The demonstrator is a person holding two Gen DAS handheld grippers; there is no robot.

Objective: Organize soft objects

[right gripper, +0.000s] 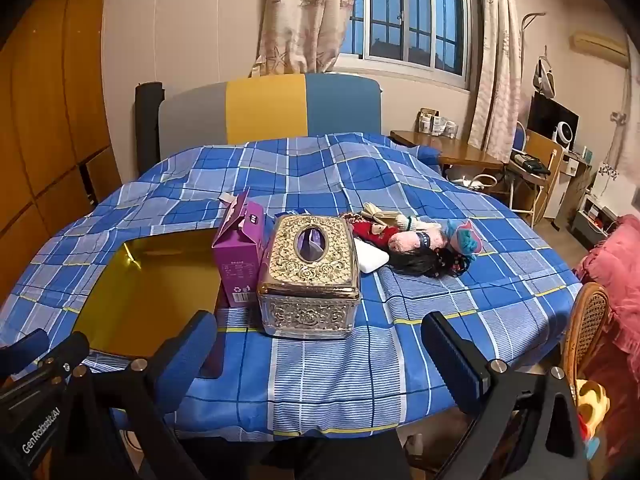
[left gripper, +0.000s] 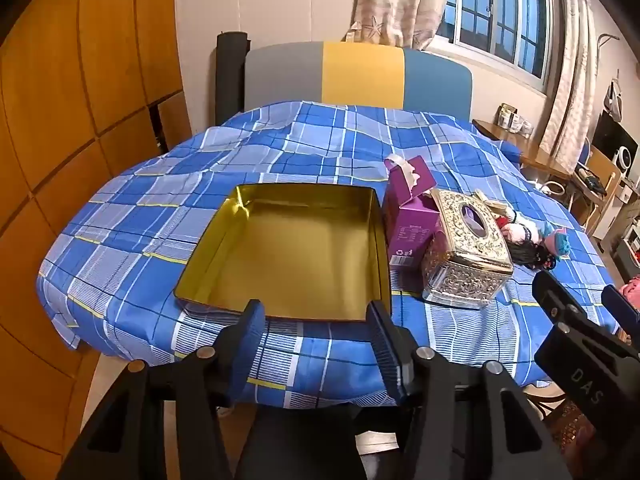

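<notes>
A pile of soft things (right gripper: 416,240), dolls with dark hair and pink and teal knit pieces, lies on the blue plaid table at the right, behind an ornate gold tissue box (right gripper: 310,276); it also shows in the left wrist view (left gripper: 528,240). A white soft pad (right gripper: 372,258) lies beside the box. An empty gold tin (left gripper: 288,256) sits open at the left, also in the right wrist view (right gripper: 148,296). My left gripper (left gripper: 316,340) is open and empty at the tin's near edge. My right gripper (right gripper: 320,356) is open and empty, in front of the tissue box.
A purple carton (left gripper: 410,220) stands between tin and tissue box. A chair with a grey, yellow and blue back (right gripper: 268,108) stands behind the table. A wicker chair (right gripper: 588,328) and pink cloth (right gripper: 616,264) are at the right. Wooden cabinets (left gripper: 60,120) line the left.
</notes>
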